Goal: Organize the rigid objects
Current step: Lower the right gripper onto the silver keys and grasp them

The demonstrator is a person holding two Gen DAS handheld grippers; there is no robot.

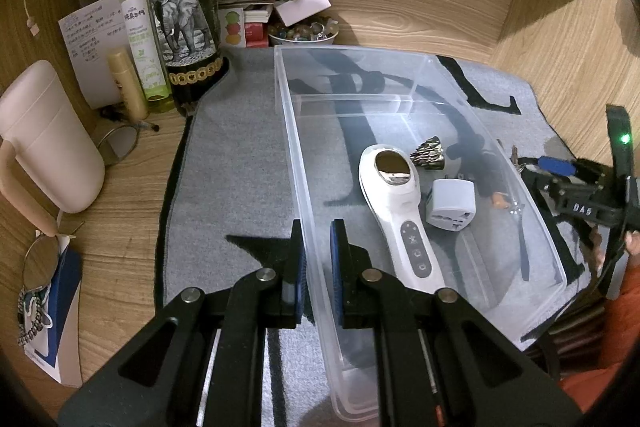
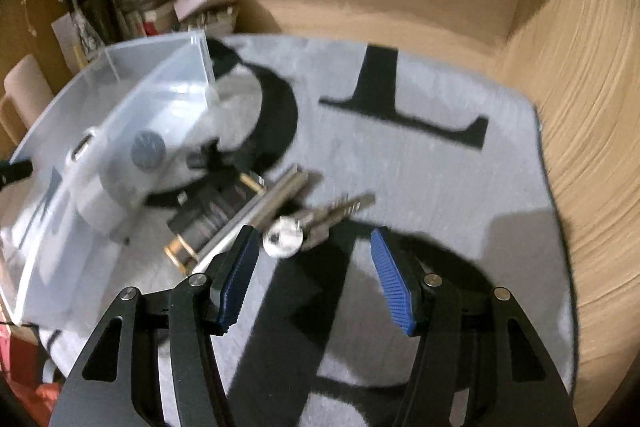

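Left gripper (image 1: 318, 259) clamped on the clear plastic bin (image 1: 420, 75) wall. Right gripper (image 2: 314, 267) jaws apart, empty, above the keys (image 2: 316, 223) on the grey mat (image 2: 420, 167).

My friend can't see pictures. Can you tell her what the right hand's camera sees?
The right gripper, jaws open, hovers just above a bunch of keys lying on a grey mat with big black letters. A door lock lies beside the keys, next to a clear plastic box. The picture is blurry.
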